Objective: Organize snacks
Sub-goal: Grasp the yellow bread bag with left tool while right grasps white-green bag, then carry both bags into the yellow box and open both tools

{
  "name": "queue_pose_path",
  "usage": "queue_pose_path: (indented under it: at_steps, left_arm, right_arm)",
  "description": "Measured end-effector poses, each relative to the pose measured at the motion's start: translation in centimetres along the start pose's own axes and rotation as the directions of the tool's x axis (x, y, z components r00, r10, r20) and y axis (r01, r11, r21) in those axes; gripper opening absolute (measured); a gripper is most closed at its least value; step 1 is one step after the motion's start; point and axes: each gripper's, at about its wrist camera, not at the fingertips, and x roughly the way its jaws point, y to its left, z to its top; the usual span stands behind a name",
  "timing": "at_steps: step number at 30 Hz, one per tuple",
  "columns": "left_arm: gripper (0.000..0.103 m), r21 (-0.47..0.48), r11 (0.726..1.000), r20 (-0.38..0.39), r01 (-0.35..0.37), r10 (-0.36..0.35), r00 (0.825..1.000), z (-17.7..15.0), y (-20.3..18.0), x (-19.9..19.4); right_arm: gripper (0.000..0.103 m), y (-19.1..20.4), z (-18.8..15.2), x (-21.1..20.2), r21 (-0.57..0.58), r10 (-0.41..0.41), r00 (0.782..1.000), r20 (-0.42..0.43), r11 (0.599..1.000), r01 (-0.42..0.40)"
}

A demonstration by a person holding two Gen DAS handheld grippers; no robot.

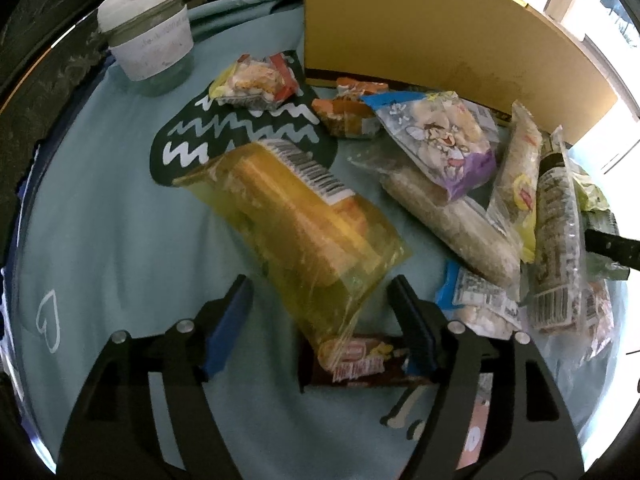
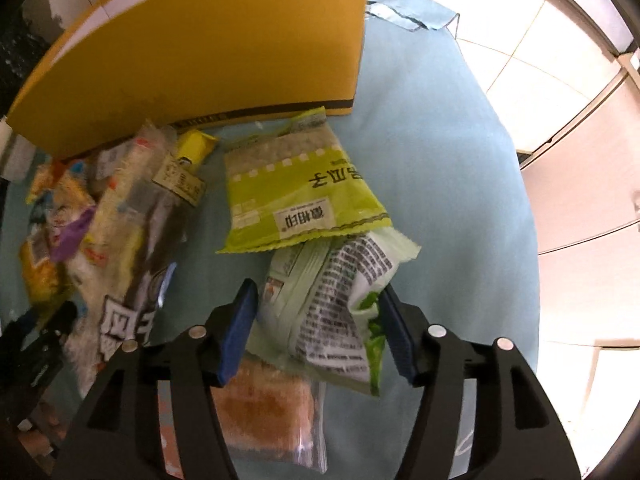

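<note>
Landmark: yellow box point(image 1: 440, 40), standing on the blue cloth point(image 1: 100, 220).

Left gripper point(image 1: 320, 320): jaws apart, pads clear of the yellow bag point(image 1: 296, 224). The bag's clear tail lies between the fingers; its barcode end points toward the box. A brown bar point(image 1: 360, 360) lies under the tail, farther from the box.

Right gripper point(image 2: 316, 328): jaws apart. The crumpled pale-green bag point(image 2: 340, 304) sits between them; the right pad looks just at its edge, contact not resolvable. No clamping visible.

Lime-green bag point(image 2: 296, 196) lies between the pale-green bag and the box, its top corner just at the box base. A clear bag of orange snack point(image 2: 268, 412) lies beneath the right gripper, on the side away from the box.

Pile of mixed packets point(image 1: 460, 168) sits just in front of the box. Lidded jar point(image 1: 148, 32) stands left of the box, well apart.
</note>
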Motion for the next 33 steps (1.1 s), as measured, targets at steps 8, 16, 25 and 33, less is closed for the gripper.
queue_pose_path:
  at_steps: [8, 16, 25, 33]
  left_arm:
    - [0.032, -0.051, 0.996, 0.054, 0.066, -0.063, 0.997, 1.2, 1.5, -0.7]
    - [0.089, -0.247, 0.964, 0.072, 0.097, -0.081, 0.994, 2.4, 3.5, -1.9]
    - [0.085, -0.261, 0.965, 0.026, -0.028, 0.036, 0.999, 5.6, 3.5, 0.5]
    - [0.040, -0.173, 0.982, 0.071, 0.075, -0.063, 0.995, 4.2, 2.9, -0.7]
  right_arm:
    - [0.050, -3.9, -0.8, 0.4, 0.062, 0.139, 0.990, 0.006, 0.988, -0.139]
    - [0.054, -4.9, -1.1, 0.2, 0.053, 0.148, 0.989, 0.001, 0.988, -0.148]
    - [0.054, -1.9, -1.6, -0.3, 0.036, 0.130, 0.992, 0.002, 0.991, -0.130]
    - [0.039, -0.6, -2.9, -1.1, -0.011, 0.199, 0.979, 0.041, 0.980, -0.199]
